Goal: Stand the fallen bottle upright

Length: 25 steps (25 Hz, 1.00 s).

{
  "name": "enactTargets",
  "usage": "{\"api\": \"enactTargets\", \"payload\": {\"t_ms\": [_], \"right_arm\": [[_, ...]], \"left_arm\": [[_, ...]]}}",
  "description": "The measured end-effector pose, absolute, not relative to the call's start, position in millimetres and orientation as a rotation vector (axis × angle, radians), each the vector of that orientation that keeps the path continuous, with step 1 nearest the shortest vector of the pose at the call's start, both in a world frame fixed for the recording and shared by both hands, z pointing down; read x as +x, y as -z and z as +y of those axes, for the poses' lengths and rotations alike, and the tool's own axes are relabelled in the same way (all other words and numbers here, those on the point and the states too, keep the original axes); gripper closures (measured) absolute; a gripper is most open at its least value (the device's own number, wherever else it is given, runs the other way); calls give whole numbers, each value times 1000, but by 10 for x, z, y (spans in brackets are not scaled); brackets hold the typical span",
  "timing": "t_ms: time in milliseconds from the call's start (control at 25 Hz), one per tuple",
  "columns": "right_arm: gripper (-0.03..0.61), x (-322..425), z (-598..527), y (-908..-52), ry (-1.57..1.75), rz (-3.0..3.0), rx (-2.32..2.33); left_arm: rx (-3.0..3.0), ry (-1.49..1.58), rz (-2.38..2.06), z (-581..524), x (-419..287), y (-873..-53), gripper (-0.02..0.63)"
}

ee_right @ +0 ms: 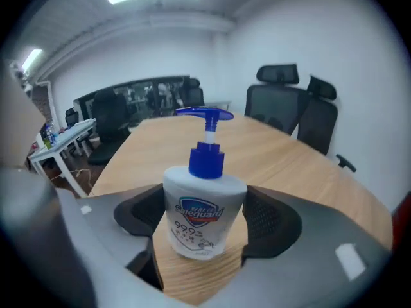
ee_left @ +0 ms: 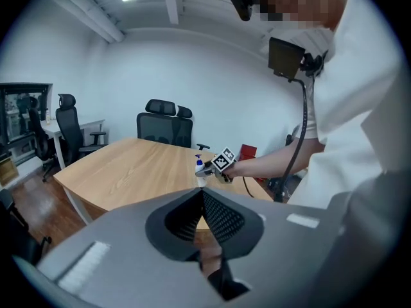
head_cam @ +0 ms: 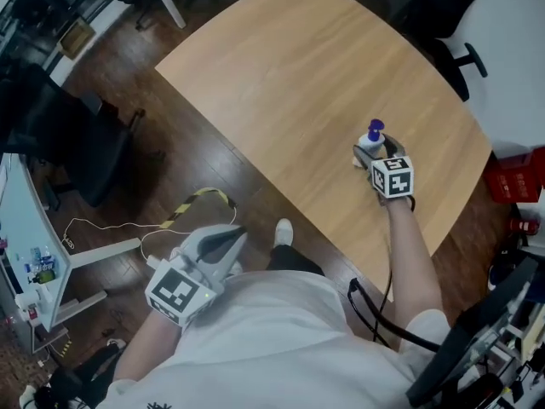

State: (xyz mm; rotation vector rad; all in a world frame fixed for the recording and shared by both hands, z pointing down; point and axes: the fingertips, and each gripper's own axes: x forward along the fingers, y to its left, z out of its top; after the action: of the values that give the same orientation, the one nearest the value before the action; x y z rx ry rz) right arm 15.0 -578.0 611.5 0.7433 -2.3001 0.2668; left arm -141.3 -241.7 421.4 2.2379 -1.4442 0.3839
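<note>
Bottle stands upright near the desk edge with its base on the wood, right tool clamped on its sides to steady it (pump up, no lean); left tool closed, empty, parked off-desk.

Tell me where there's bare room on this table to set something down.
Nearly all of the wooden table is bare: the whole stretch to the left of and beyond the soap bottle. The only crowded spot is near the table's right edge, where the right gripper holds that upright soap bottle.
</note>
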Motion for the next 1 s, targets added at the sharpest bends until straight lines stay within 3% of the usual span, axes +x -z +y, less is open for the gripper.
{"api": "enactTargets", "payload": {"t_ms": [520,680,1000], "right_arm": [[193,228,-5672,-6049,-95,-2439,971],[133,295,-5591,-5924,-108,-2433,987],[129,662,-4526,-5234,-147,-2448,1153]], "left_arm": [[2322,-448,-1321,-2652,-1230,-4132,614],[2351,-449,-1300,-2556,-1305,-4133,614],[2548,-411,-1175,-2126,-1390,-4085,614]]}}
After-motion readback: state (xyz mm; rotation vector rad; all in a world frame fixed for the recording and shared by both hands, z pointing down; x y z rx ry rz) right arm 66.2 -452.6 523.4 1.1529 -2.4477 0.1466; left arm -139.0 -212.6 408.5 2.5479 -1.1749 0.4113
